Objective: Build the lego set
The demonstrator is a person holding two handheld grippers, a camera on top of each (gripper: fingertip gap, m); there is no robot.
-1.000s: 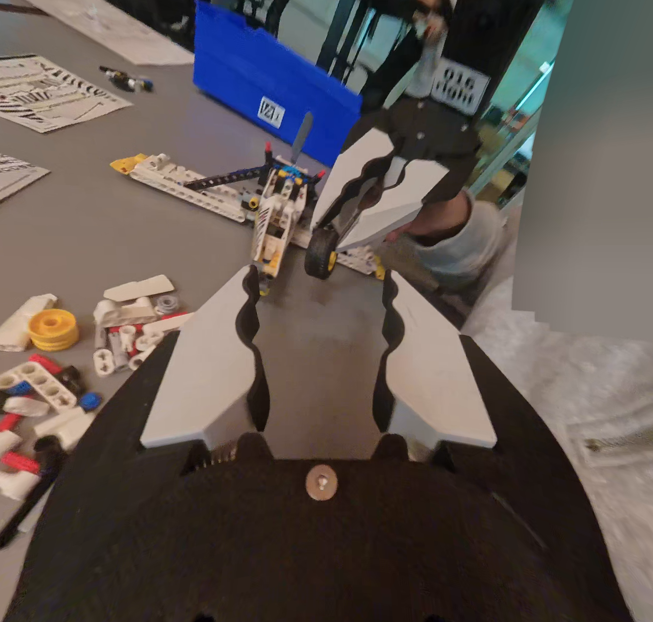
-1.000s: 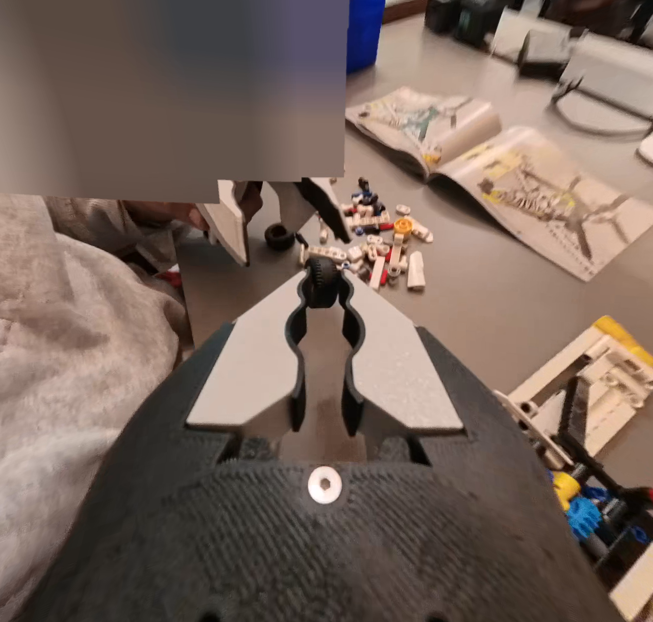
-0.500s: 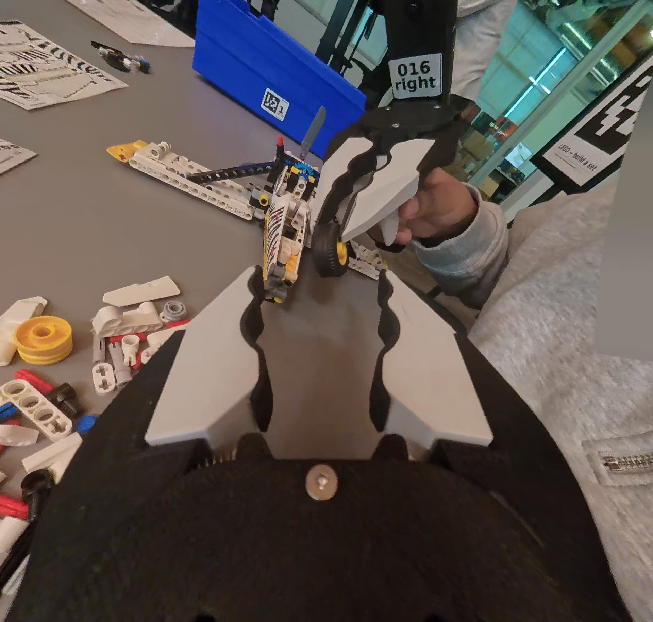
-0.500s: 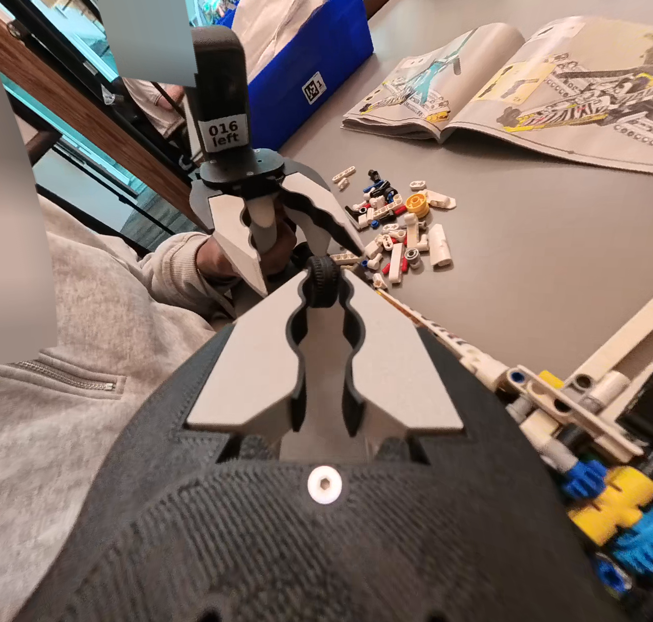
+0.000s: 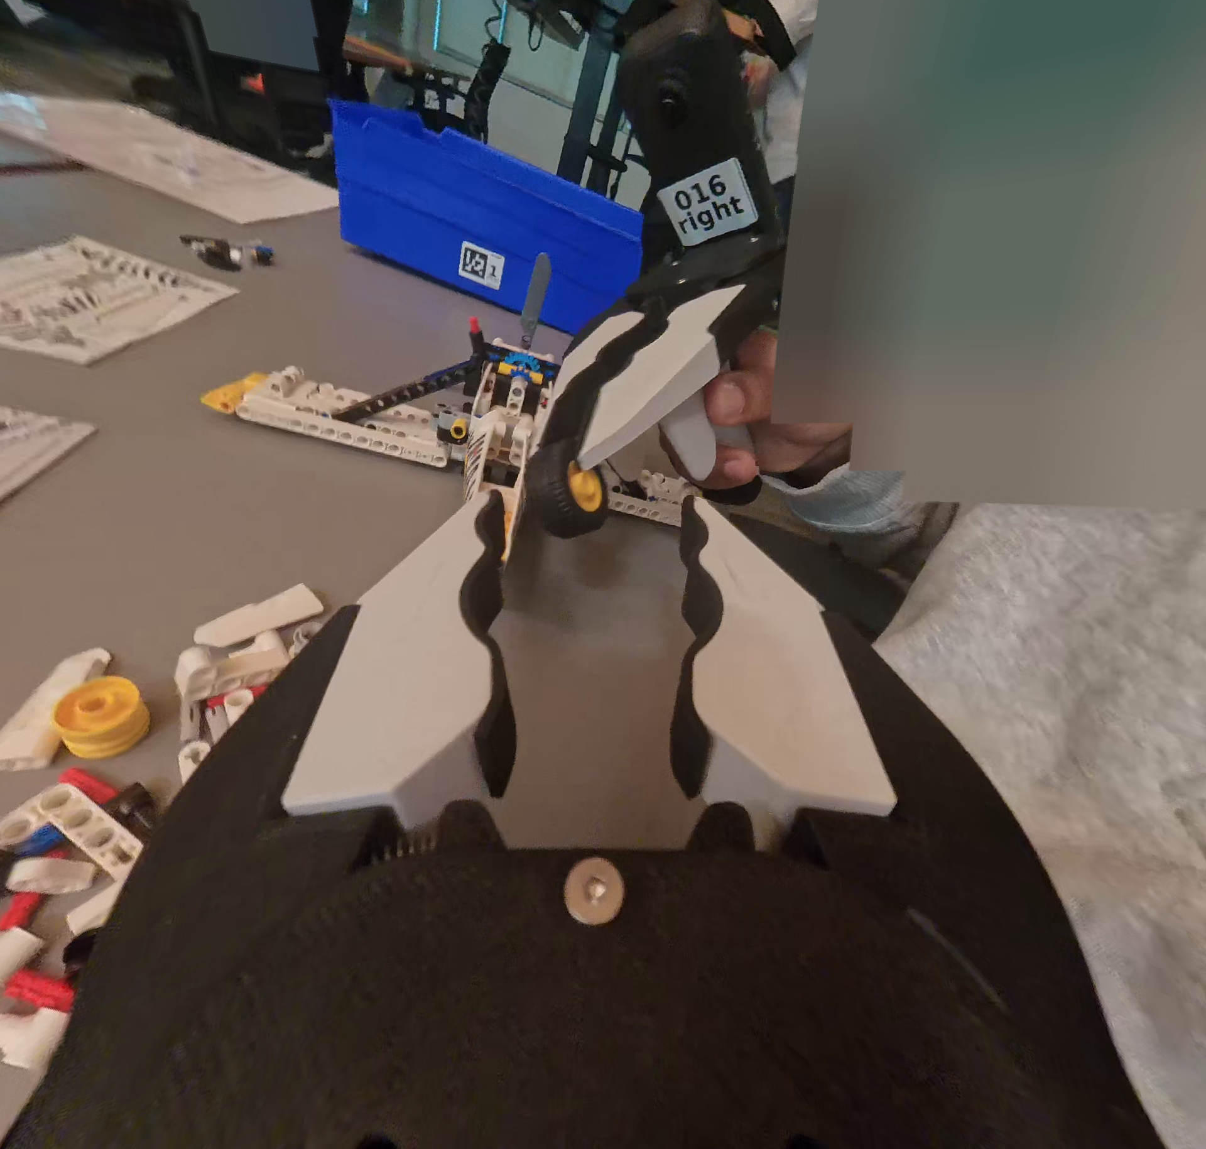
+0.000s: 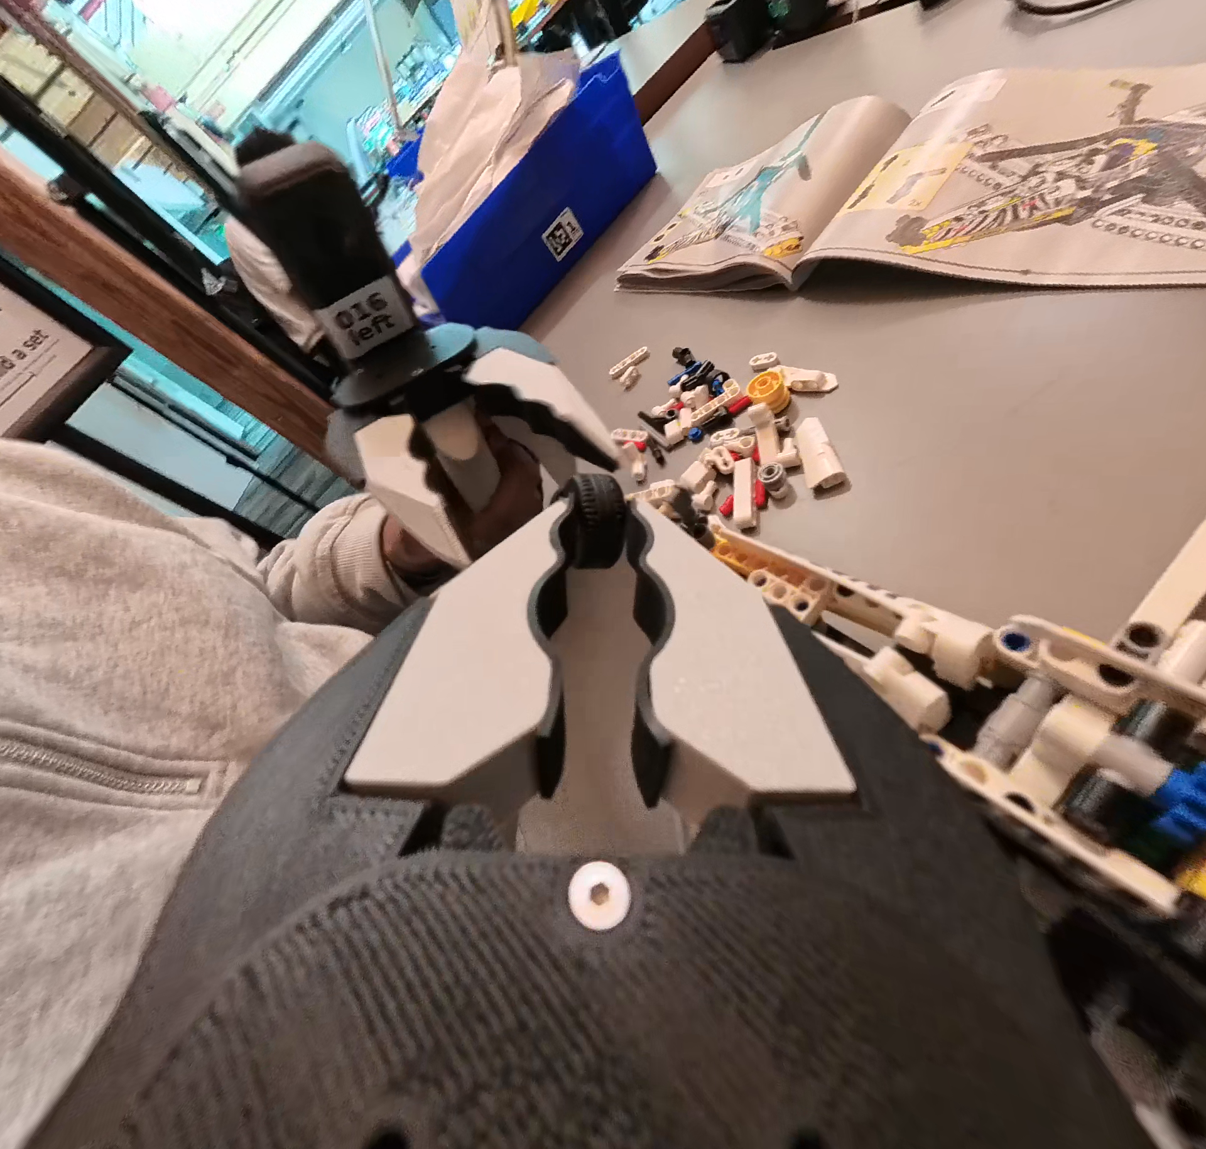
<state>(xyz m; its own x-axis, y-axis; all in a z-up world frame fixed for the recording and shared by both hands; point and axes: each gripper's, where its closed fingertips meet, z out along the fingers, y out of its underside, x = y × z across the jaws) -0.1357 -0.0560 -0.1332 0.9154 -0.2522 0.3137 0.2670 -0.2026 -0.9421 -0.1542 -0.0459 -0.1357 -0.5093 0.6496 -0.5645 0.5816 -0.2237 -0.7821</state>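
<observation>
My right gripper [image 6: 595, 510] is shut on a small black wheel [image 6: 594, 520]. In the left wrist view the wheel [image 5: 568, 488] shows a yellow hub, held at the right gripper's [image 5: 574, 462] tips, just right of the front end of the white lego model [image 5: 496, 439]. My left gripper [image 5: 590, 517] is open and empty; the model's front end sits inside its left fingertip and the wheel hangs between its tips. In the right wrist view the left gripper [image 6: 540, 510] is open right behind the wheel, and the model [image 6: 881, 628] runs off to the right.
A pile of loose lego pieces [image 5: 98, 759] lies left on the grey table, with a yellow pulley [image 5: 98, 716]; the pile [image 6: 731, 439] also shows in the right wrist view. A blue bin [image 5: 483, 217] stands behind the model. An open instruction booklet [image 6: 913, 191] lies beyond. A person's grey sleeve [image 6: 130, 595] is at the table edge. My left and right fingertips are right by each other. It is some 12 centimeters from my left tips to the yellow pulley [image 5: 98, 716]. It turns up in the right wrist view [image 6: 757, 386] as well.
My right gripper has brought the wheel down closer to the model's front end. My left gripper has moved forward, so its left fingertip now reaches the model. Both jaws are unchanged.
</observation>
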